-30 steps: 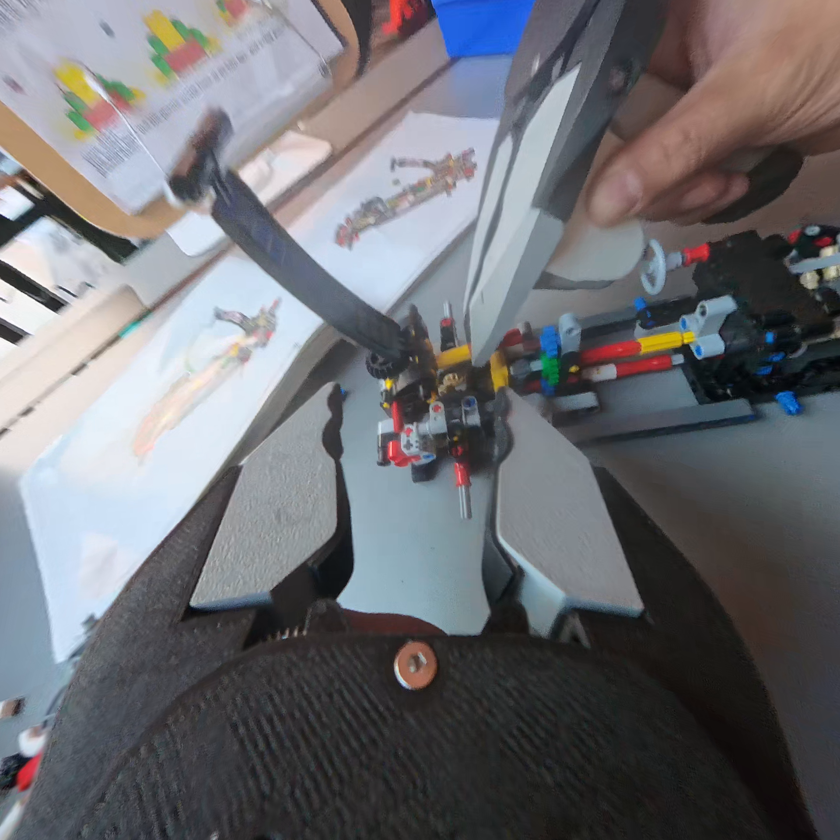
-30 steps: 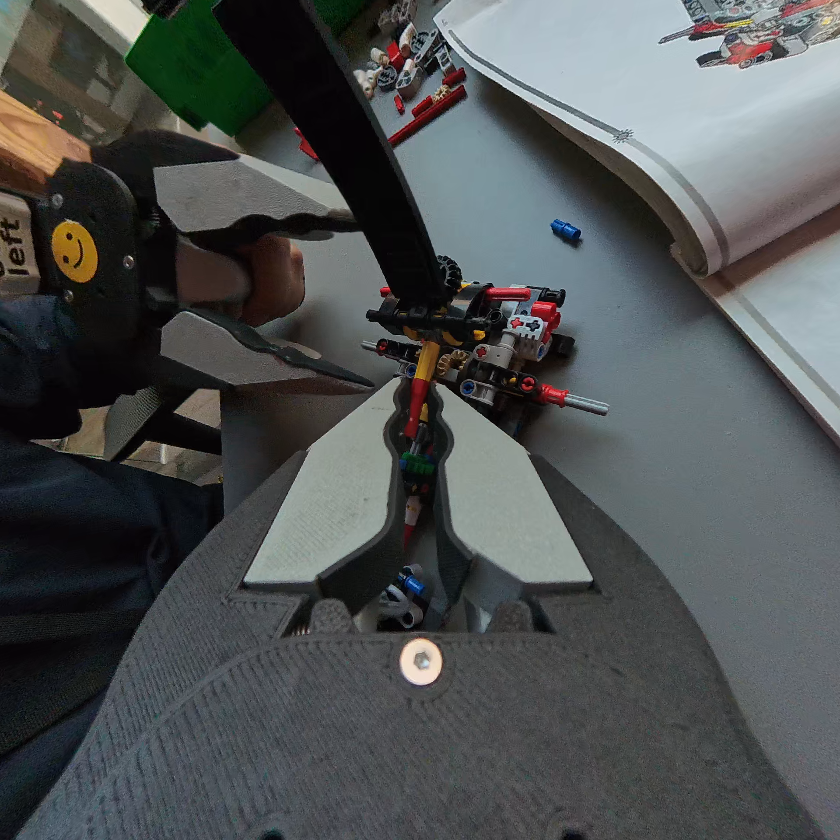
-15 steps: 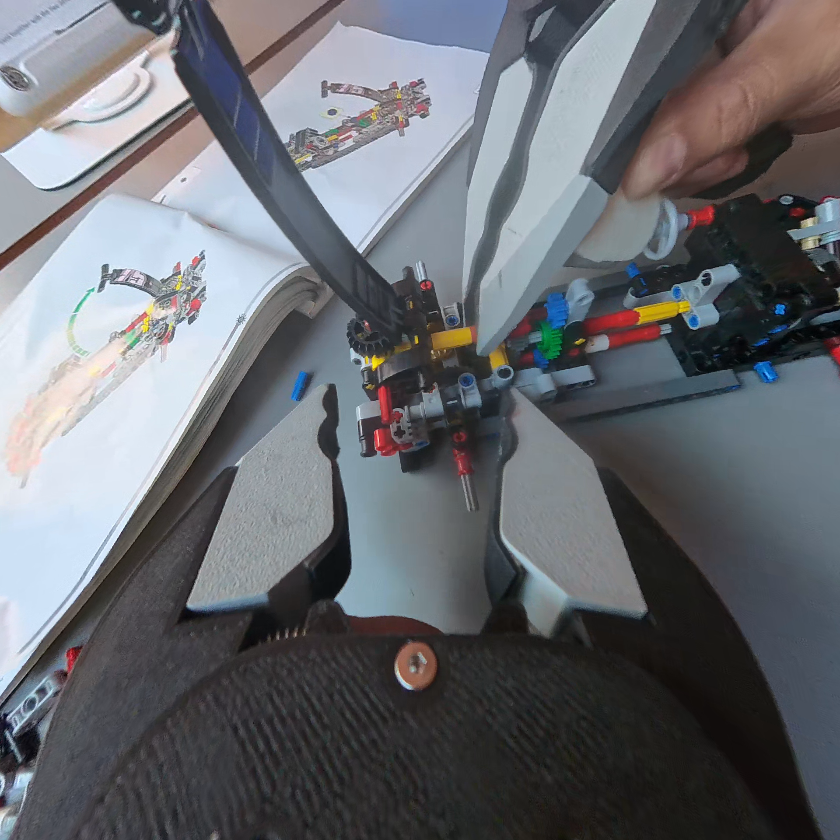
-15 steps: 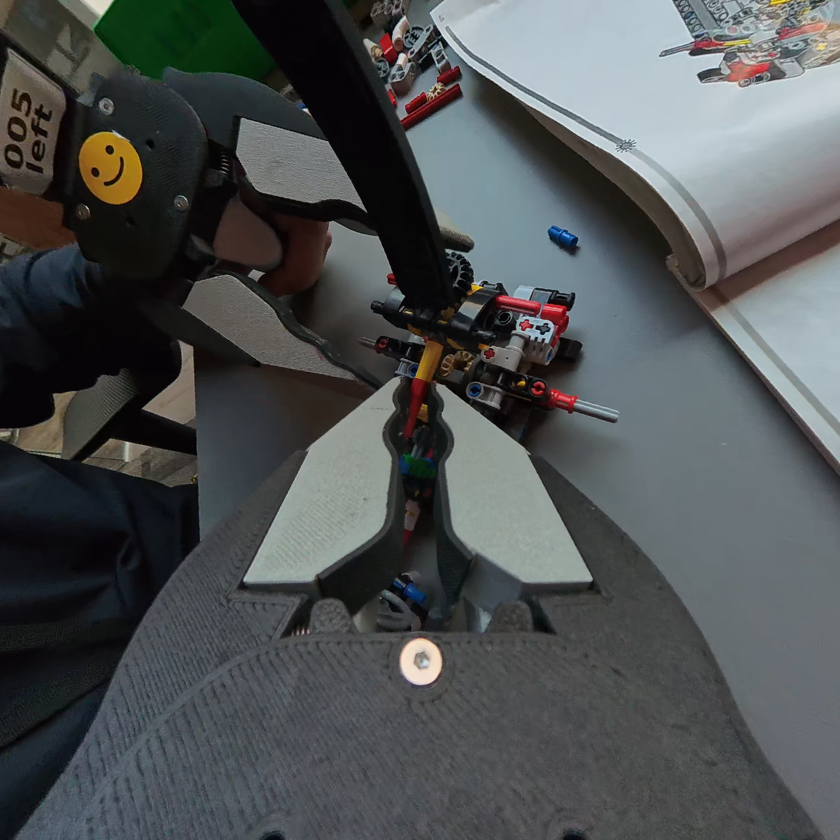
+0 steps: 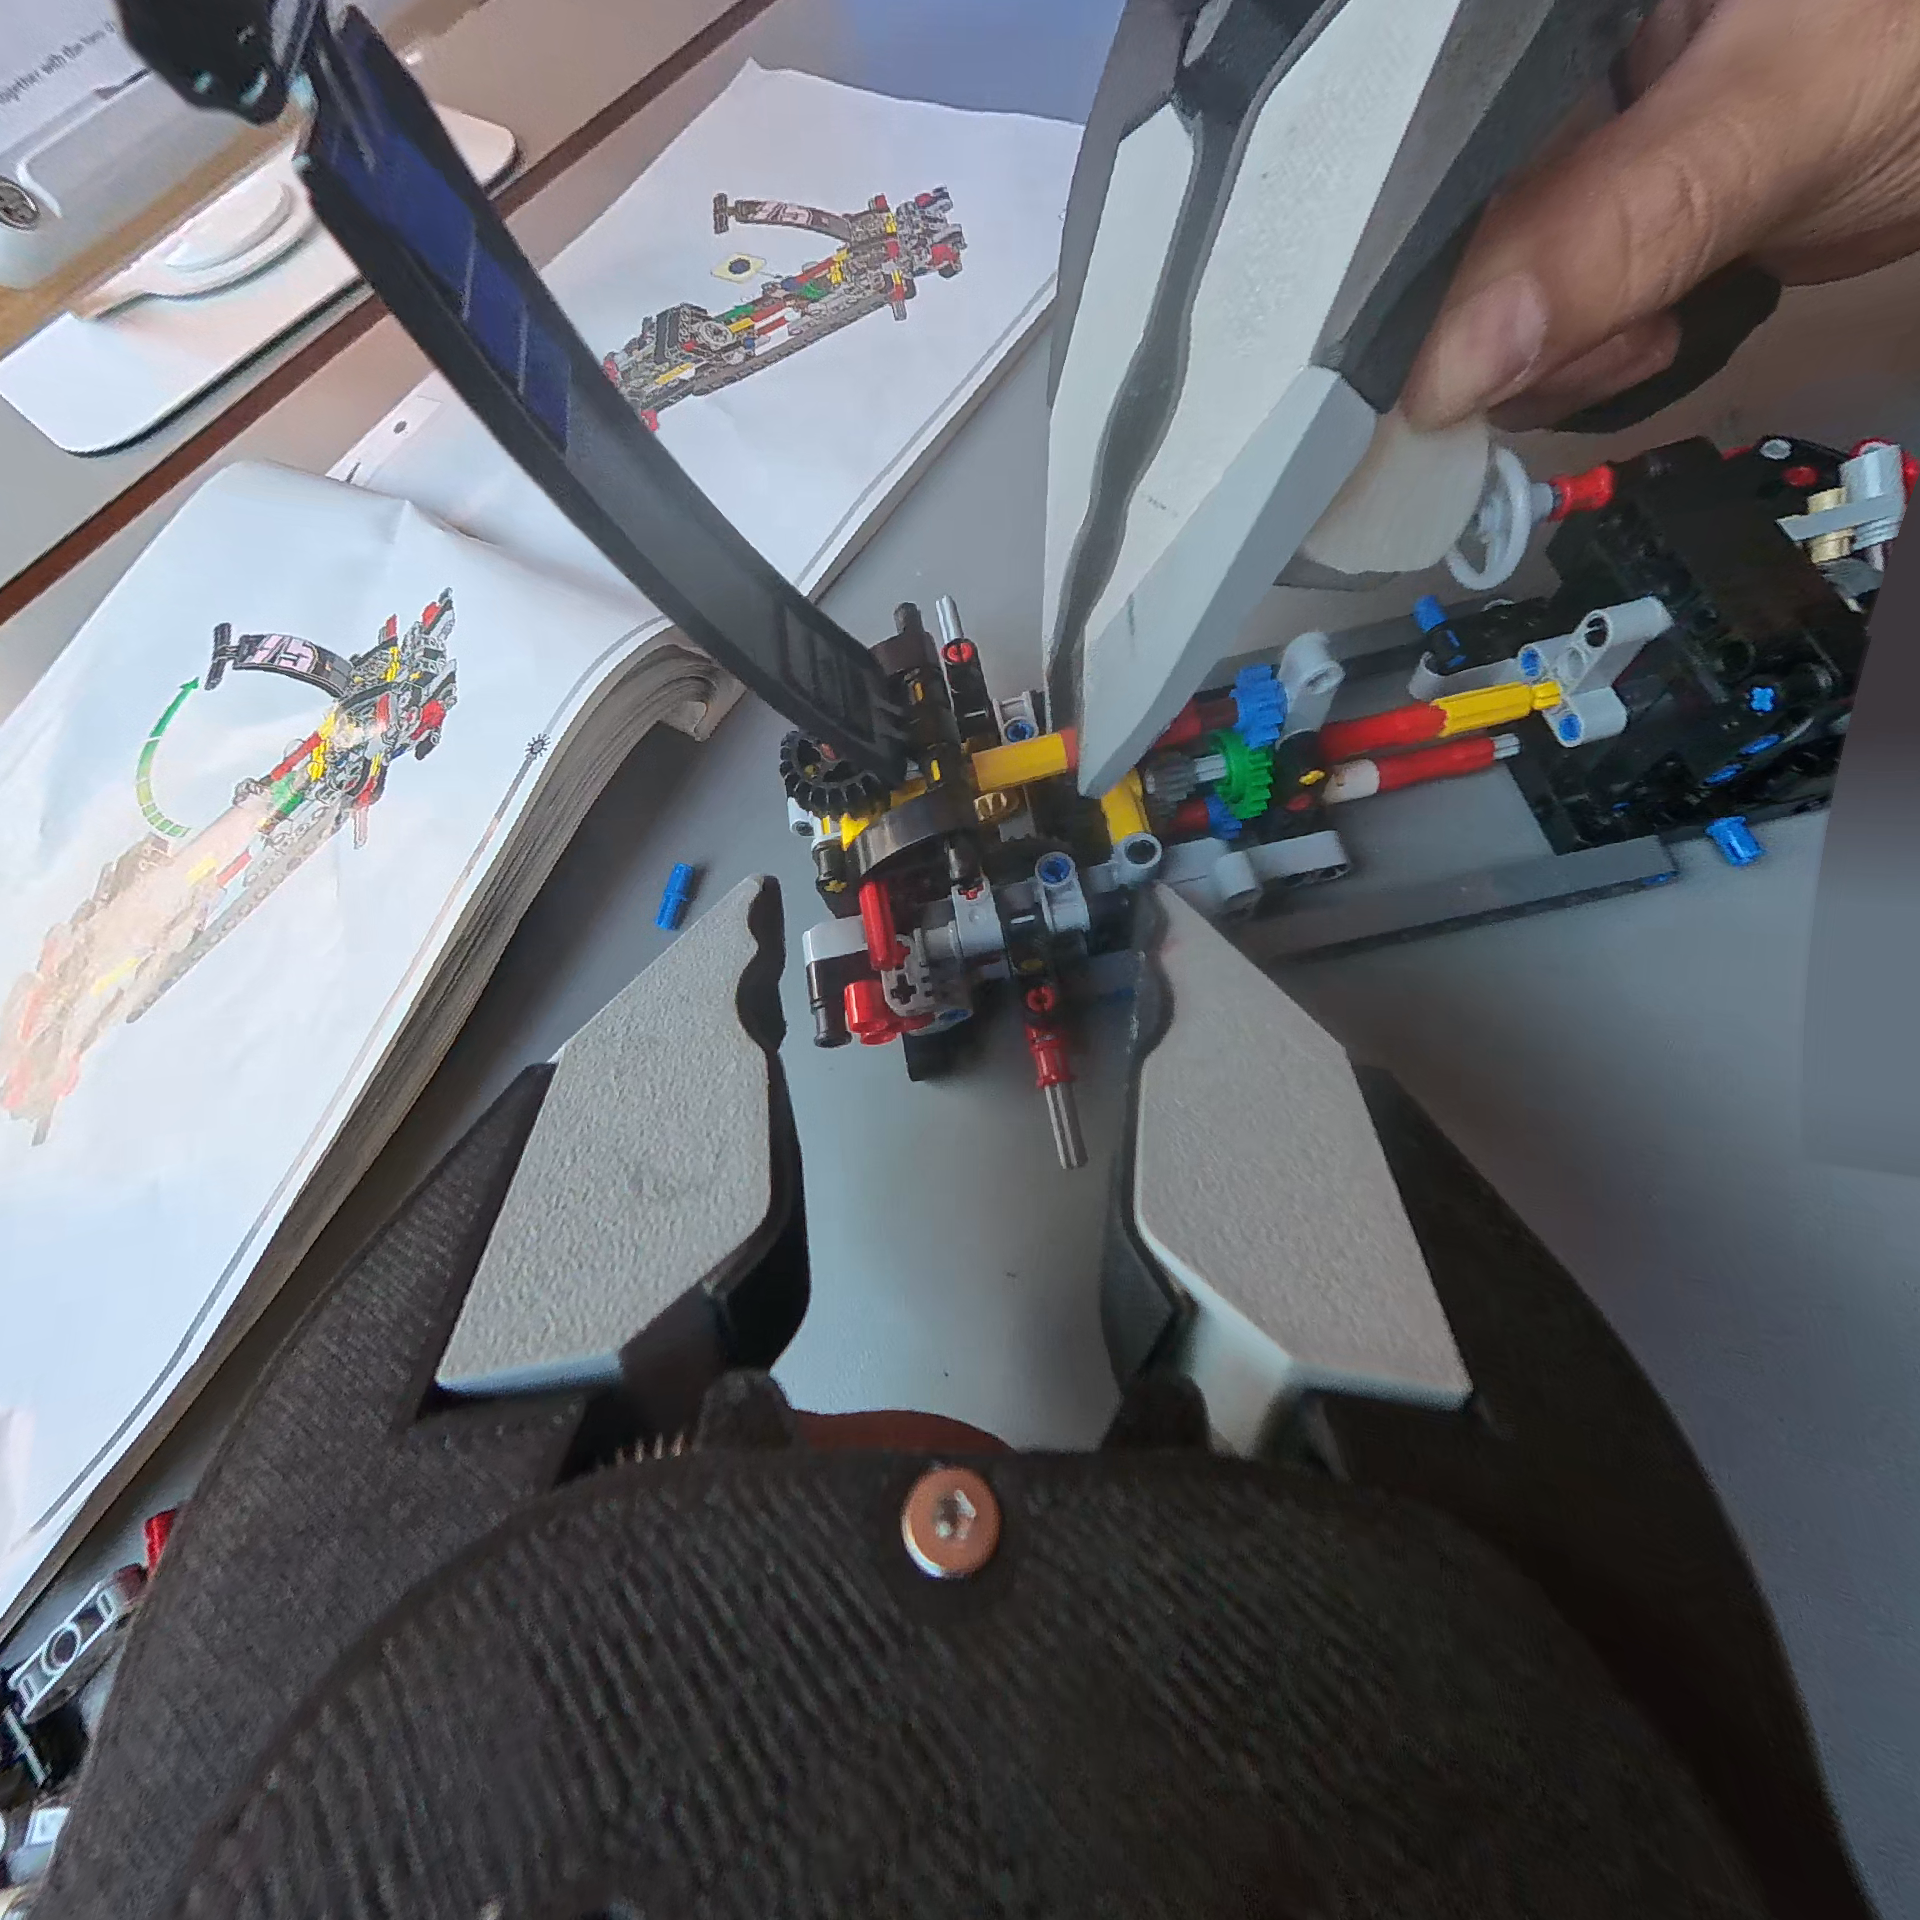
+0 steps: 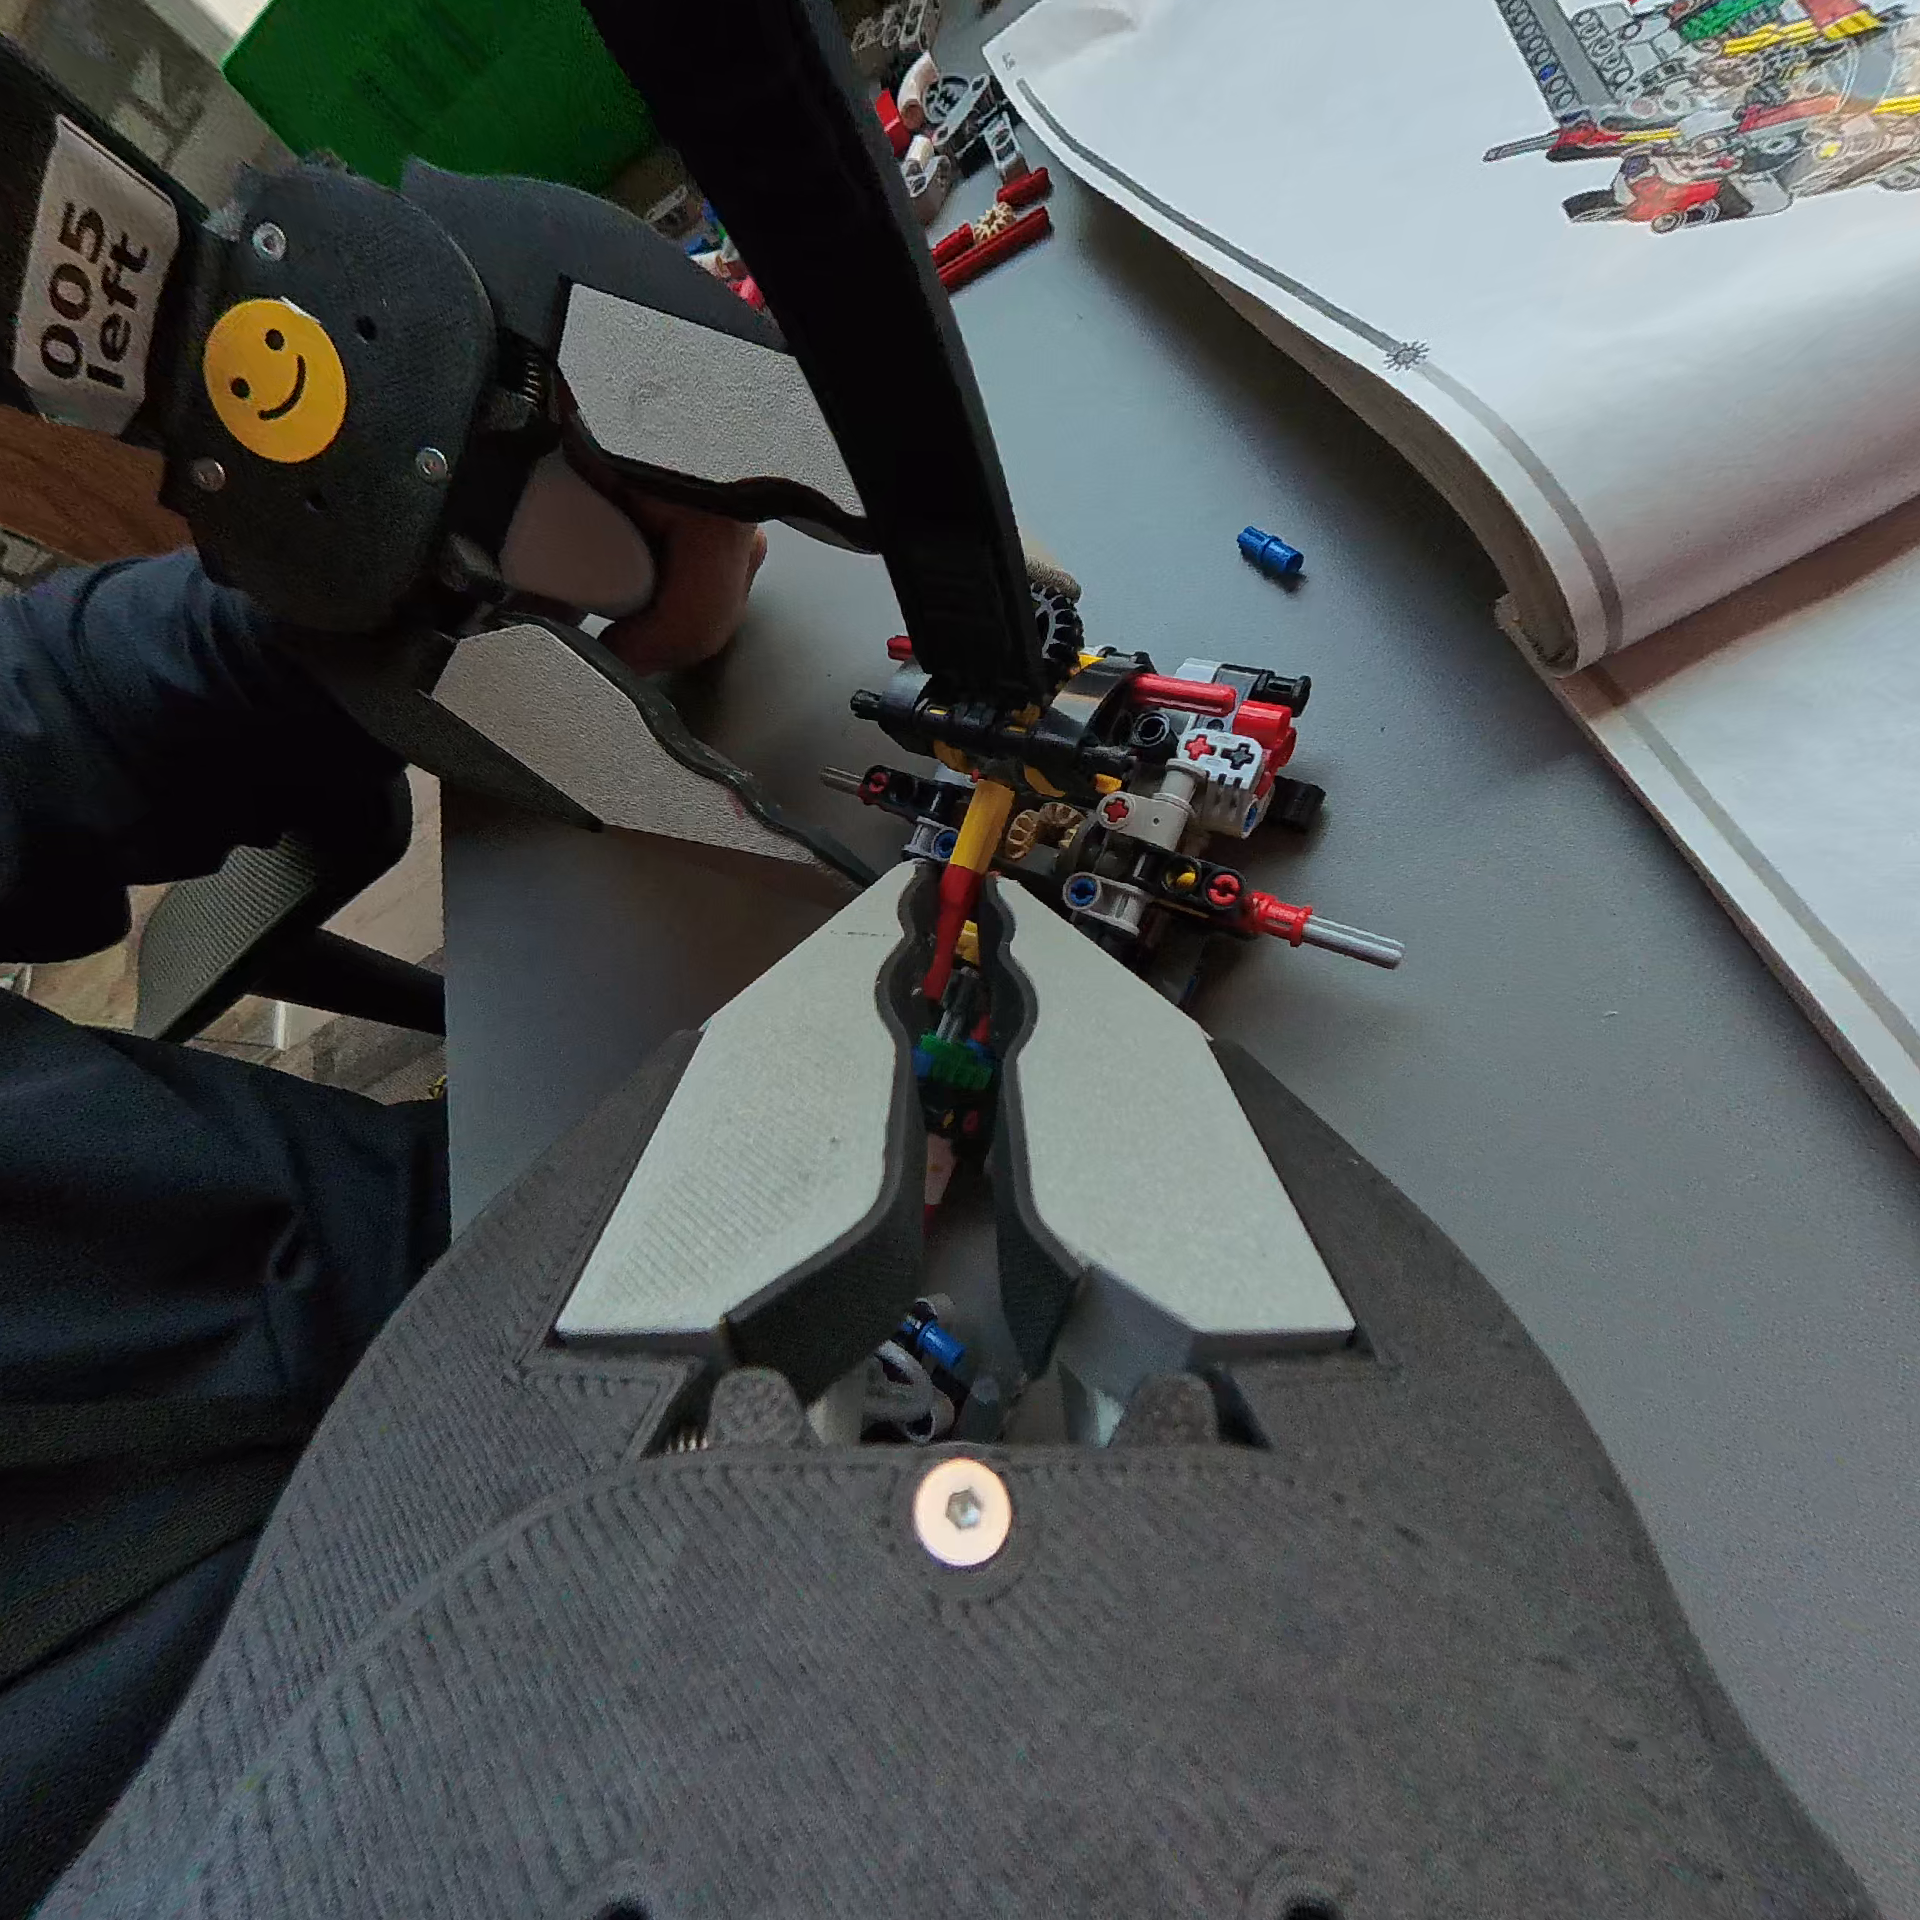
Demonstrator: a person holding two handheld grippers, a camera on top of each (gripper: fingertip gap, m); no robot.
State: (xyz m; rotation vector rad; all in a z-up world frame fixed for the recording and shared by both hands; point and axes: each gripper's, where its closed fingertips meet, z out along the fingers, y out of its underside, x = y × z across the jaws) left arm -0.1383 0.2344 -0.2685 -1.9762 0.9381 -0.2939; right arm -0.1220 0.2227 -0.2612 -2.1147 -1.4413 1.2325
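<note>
Left gripper: released, fingers spread wide either side of the near end of the brick model, which sits on the grey table at 12 o'clock. Left fingertip clear of the bricks; right fingertip just beside them, contact not determinable.

Right gripper: clenched on the red-and-yellow axle running along the model, entering from 1 o'clock in the left wrist view, gripped by a hand.

Recommended handling:
- Hold the axle grasp steady and in line with the axle; avoid any twist that could pry the gears off.
- Centre the open fingers on the solid grey-and-black block, not on the grey axle stub projecting at 6 o'clock.
- Stay clear of the long black curved panel rising toward 10 o'clock; likely flexible and easily levered.
- Avoid sweeping the loose blue pin at 9 o'clock or the open instruction book beyond it.
</note>
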